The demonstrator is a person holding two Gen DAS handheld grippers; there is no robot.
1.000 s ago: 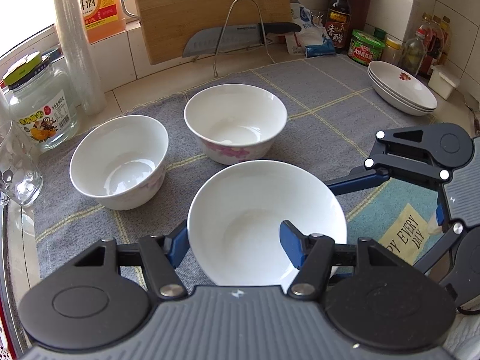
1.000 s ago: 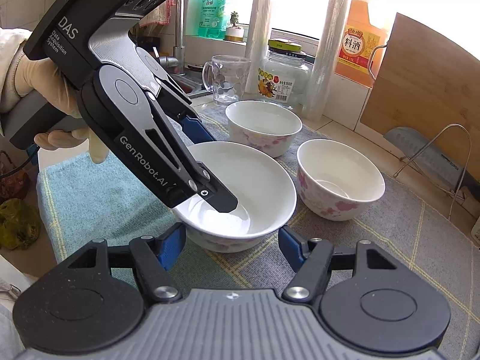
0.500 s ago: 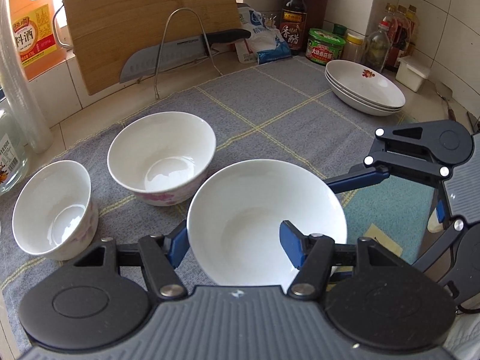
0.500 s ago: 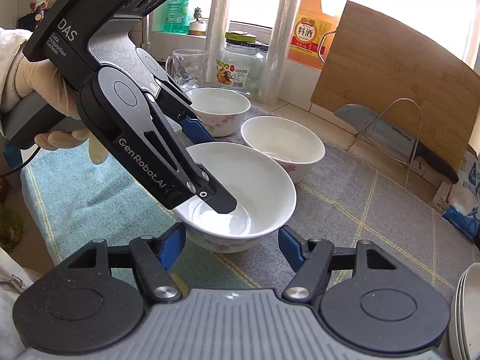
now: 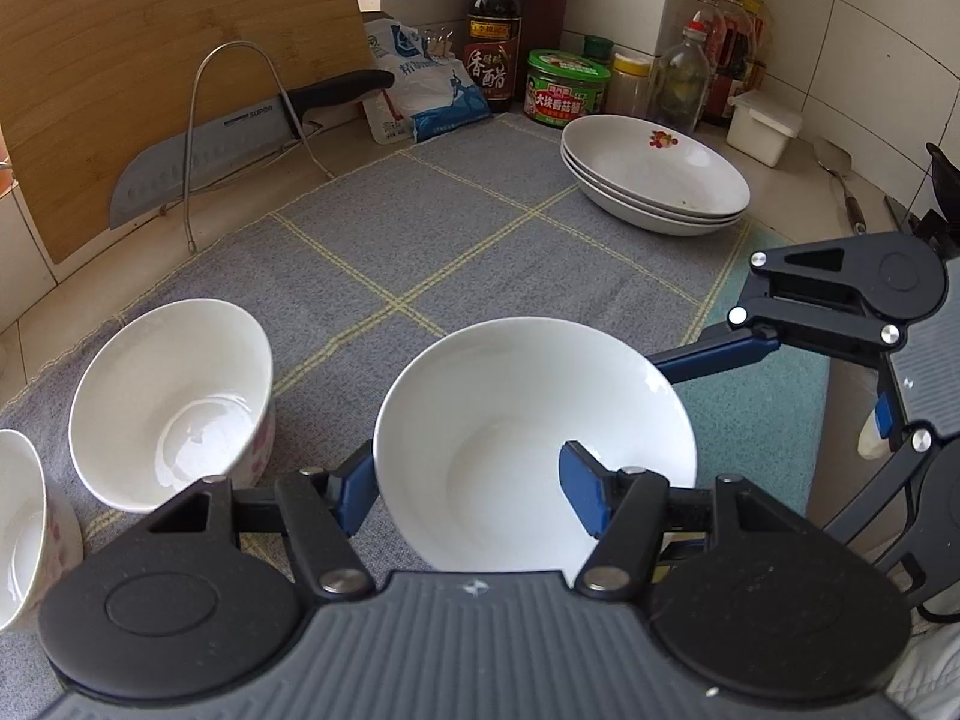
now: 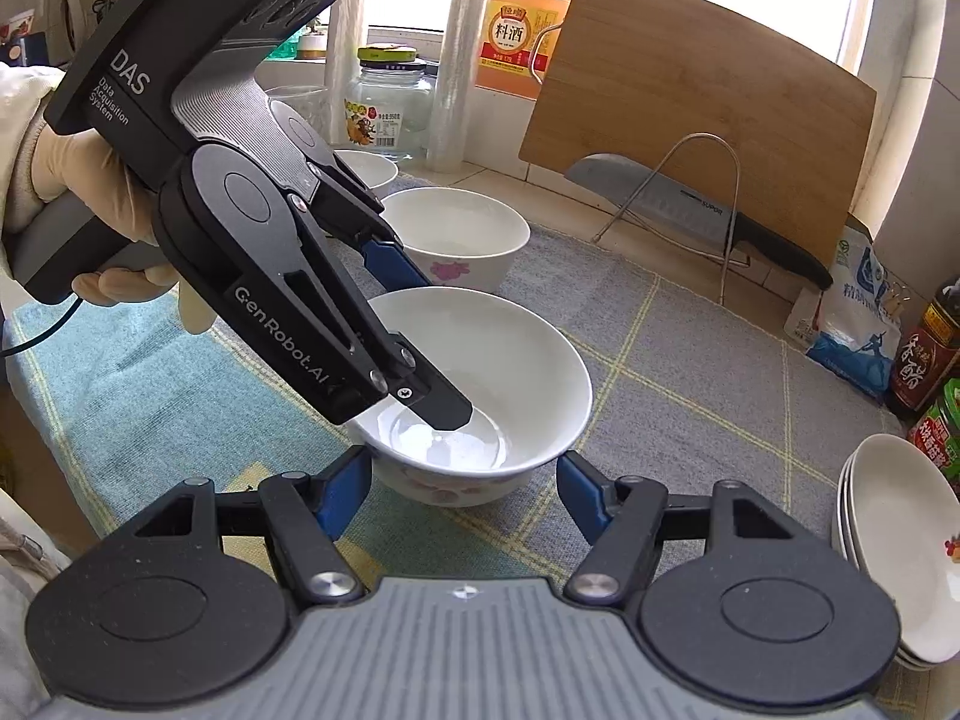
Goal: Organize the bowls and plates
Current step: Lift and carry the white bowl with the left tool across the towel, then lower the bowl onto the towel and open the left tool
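Left wrist view has the grey cloth [image 5: 480,240] running out to the stack of plates [image 5: 654,180], well apart from the white bowl [image 5: 516,420] I hold over the near edge. My left claw [image 5: 468,492] pinches its wall, one finger inside and one outside. My right claw [image 6: 459,495] is narrow and seems to clamp its lower sides. The biggest risk, I judge, is my two hands drifting apart and twisting the slick bowl loose. A lesser risk is clipping the flowered bowl [image 5: 168,396] beside it. The least is the rim chipping under the pads.
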